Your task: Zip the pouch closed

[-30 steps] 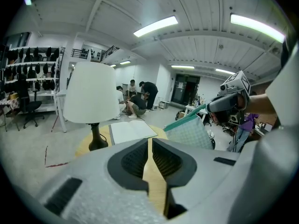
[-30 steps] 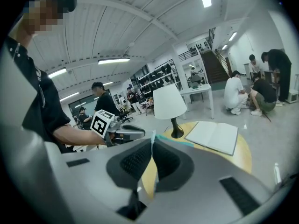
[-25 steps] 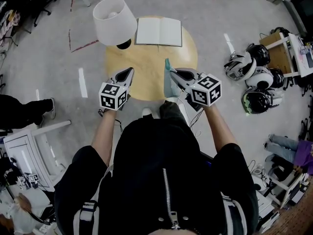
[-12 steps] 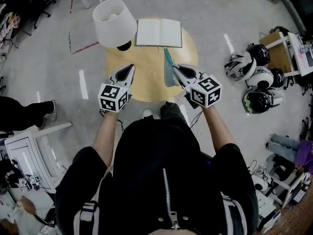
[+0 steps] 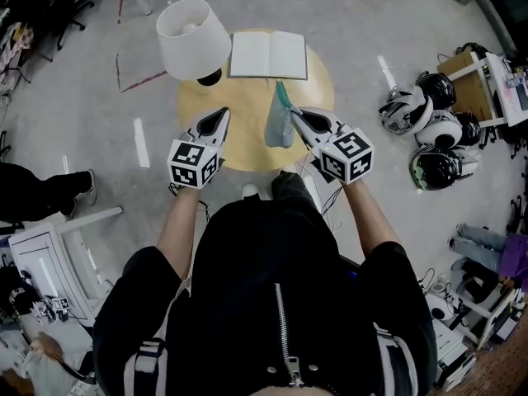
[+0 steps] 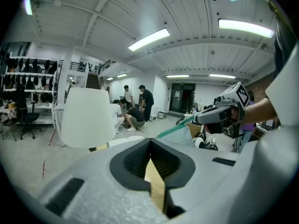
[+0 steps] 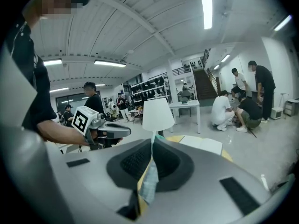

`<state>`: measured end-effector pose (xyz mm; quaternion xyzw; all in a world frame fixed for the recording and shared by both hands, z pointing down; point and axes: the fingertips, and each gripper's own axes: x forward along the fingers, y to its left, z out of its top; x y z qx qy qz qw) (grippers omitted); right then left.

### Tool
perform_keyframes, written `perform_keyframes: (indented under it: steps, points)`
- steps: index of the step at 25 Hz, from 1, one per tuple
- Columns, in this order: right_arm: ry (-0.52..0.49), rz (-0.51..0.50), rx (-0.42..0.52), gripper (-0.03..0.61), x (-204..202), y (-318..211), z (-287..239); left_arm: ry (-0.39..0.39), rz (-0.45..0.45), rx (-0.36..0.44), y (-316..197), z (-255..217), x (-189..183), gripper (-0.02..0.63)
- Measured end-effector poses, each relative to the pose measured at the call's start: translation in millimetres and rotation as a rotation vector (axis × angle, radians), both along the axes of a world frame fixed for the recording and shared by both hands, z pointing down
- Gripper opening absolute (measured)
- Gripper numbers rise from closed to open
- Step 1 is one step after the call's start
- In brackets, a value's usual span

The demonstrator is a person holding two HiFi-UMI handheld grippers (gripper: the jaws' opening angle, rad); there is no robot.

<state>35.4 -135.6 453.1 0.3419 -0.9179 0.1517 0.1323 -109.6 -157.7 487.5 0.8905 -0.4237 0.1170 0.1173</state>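
A pale blue-green pouch [image 5: 278, 122] hangs above the round wooden table [image 5: 247, 89], held at its right edge. My right gripper [image 5: 294, 115] is shut on that edge, and the pouch fabric [image 7: 150, 181] shows pinched between its jaws in the right gripper view. My left gripper [image 5: 223, 114] is shut with nothing between its jaws, to the left of the pouch and apart from it. In the left gripper view the pouch [image 6: 180, 130] shows at the right, hanging from the right gripper [image 6: 198, 120]. I cannot make out the zip.
A white lamp [image 5: 192, 37] stands at the table's far left. An open white notebook [image 5: 268, 54] lies at the far edge. Helmets [image 5: 429, 130] lie on the floor to the right. White furniture [image 5: 49, 246] stands at the left.
The pouch has swung left and now hangs wider from the right gripper. The left gripper has risen slightly and stays shut.
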Motion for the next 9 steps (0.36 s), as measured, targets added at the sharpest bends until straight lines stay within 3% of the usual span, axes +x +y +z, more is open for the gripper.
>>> perform_keyframes:
  steps: [9]
  points:
    - [0.02,-0.022,0.009,0.017,-0.4,1.4,-3.3,-0.001,0.005,-0.019,3.4,5.6,-2.6,0.005]
